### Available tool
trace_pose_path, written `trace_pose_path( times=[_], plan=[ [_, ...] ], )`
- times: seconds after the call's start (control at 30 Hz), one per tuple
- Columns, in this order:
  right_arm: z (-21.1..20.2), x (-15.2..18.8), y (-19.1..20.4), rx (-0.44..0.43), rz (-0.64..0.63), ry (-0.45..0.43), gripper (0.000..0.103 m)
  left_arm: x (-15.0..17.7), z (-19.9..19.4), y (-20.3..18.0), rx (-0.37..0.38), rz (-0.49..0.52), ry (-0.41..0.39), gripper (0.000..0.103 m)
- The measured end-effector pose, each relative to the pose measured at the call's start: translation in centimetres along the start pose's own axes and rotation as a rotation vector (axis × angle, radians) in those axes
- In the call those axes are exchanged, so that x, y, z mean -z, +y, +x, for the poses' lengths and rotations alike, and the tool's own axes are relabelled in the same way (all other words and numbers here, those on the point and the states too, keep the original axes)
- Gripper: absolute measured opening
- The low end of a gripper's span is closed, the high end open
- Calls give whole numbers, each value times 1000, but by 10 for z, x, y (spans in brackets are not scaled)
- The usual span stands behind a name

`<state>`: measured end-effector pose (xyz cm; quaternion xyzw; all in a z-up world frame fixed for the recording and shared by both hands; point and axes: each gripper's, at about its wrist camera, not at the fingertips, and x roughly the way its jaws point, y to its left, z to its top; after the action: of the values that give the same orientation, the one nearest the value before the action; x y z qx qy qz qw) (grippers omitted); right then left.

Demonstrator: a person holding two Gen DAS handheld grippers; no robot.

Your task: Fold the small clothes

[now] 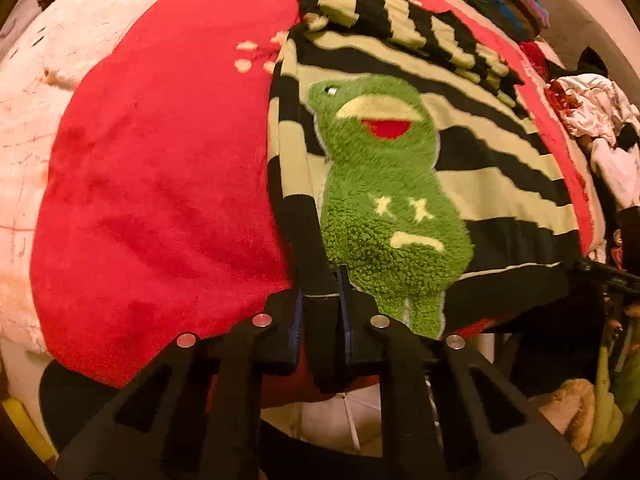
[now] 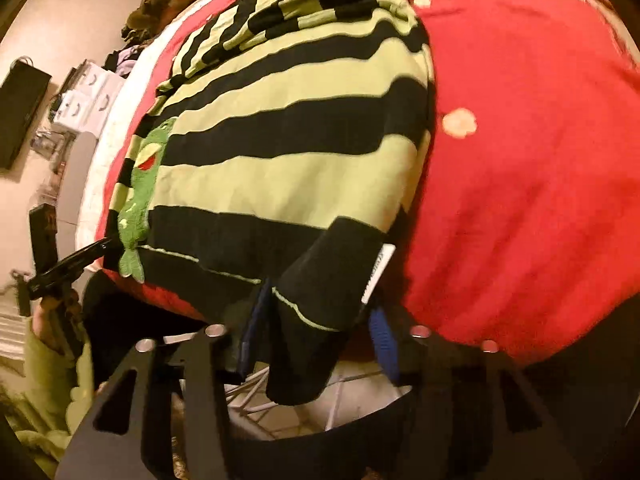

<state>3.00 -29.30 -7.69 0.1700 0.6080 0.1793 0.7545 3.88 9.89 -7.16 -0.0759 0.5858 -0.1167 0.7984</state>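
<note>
A black-and-lime striped sweater (image 1: pixel 472 148) with a fuzzy green frog patch (image 1: pixel 384 184) lies spread on a red fleece blanket (image 1: pixel 160 184), its hem hanging over the near edge. The left gripper (image 1: pixel 323 312) is closed on the hem just beside the frog's feet. The right gripper (image 2: pixel 316 336) has the hem's other corner between its blue-padded fingers (image 2: pixel 384 340); they sit fairly wide, so whether it truly pinches the cloth is unclear. A white label (image 2: pixel 378 272) sticks out at that corner.
</note>
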Motion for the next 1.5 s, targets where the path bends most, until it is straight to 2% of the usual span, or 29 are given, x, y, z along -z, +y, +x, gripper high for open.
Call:
trace_pose_path(
  times=[0.07, 0.1, 0.23, 0.37, 0.43, 0.53, 0.6, 0.67, 0.7, 0.77, 0.8, 0.83, 0.87, 0.9, 0.93, 1.0, 1.07, 1.1, 1.23, 1.3, 1.37, 1.43, 1.5],
  plan=[
    [-12, -4, 3, -57, -9, -42, 17, -6, -12, 1, 58, -19, -35, 6],
    [-20, -7, 4, -85, -7, -65, 17, -12, -22, 2, 103, -38, -60, 6],
    [-45, -34, 2, -164, 29, -147, 17, -41, -45, -5, 181, -48, -153, 6],
    [-51, -76, -6, -139, 56, -197, 17, -86, -39, -9, 203, -72, -210, 6],
    [-44, -97, -12, -112, 77, -198, 17, -111, -20, -4, 206, -129, -199, 6],
    [-28, -117, -23, -73, 115, -191, 17, -131, 8, -3, 162, -158, -180, 7],
    [-18, -126, -36, -92, 173, -178, 20, -139, 24, 1, 143, -175, -155, 13],
    [-18, -126, -43, -117, 184, -194, 23, -139, 27, 9, 159, -201, -149, 30],
    [-22, -125, -45, -132, 178, -205, 25, -135, 22, 14, 181, -203, -170, 33],
    [-29, -121, -50, -158, 167, -222, 30, -127, 8, 23, 172, -188, -224, 49],
    [-30, -120, -51, -169, 168, -226, 33, -124, 4, 26, 155, -183, -239, 52],
    [-31, -118, -54, -180, 170, -229, 41, -120, -2, 32, 146, -178, -254, 53],
    [-35, -116, -57, -167, 180, -239, 55, -117, -7, 39, 139, -176, -267, 53],
    [-43, -113, -62, -108, 199, -277, 88, -116, -10, 44, 128, -174, -274, 53],
    [-50, -111, -69, -102, 222, -310, 94, -115, -12, 48, 113, -171, -275, 53],
    [-59, -110, -81, -138, 263, -345, 94, -112, -17, 54, 94, -159, -280, 53],
    [-68, -110, -80, -58, 202, -363, 94, -111, -20, 56, 89, -135, -287, 54],
    [-72, -110, -73, 11, 133, -369, 94, -111, -21, 55, 79, -107, -289, 55],
    [-65, -103, -28, 346, -292, -340, 94, -118, -14, 39, 53, 15, -272, 58],
    [-54, -100, -15, 376, -406, -307, 93, -124, -8, 28, 57, 91, -246, 62],
    [-44, -103, -3, 354, -473, -282, 93, -130, -2, 16, 45, 164, -223, 64],
    [-37, -109, 4, 334, -505, -276, 93, -137, 3, 2, 23, 260, -213, 64],
    [-23, -125, 15, 286, -517, -249, 93, -142, 5, -9, 0, 332, -217, 71]
  ],
)
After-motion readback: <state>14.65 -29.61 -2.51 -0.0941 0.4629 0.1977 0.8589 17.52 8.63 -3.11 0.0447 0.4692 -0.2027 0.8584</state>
